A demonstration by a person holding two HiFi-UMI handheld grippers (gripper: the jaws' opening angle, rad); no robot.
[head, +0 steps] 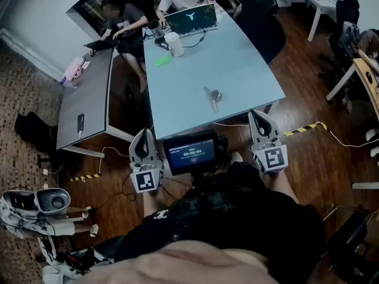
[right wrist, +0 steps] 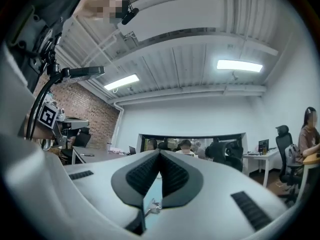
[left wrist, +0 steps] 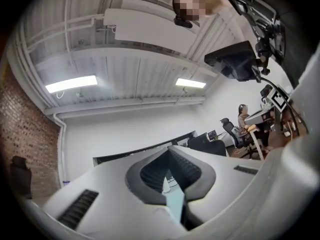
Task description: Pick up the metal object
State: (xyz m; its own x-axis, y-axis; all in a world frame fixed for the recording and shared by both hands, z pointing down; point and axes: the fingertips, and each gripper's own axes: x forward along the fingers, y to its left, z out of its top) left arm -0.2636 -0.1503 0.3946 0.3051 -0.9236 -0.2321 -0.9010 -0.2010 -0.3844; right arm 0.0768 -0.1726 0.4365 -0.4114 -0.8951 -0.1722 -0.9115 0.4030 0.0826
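- Small shiny metal object lies flat mid pale-blue counter, well ahead of you: pads may slip.
- Both closed, empty: left tongs, right tongs; arrive unopened & you'll shove obj.

Bare pale-blue tabletop lies open around the small metal object; an open laptop and white cup crowd only the far end
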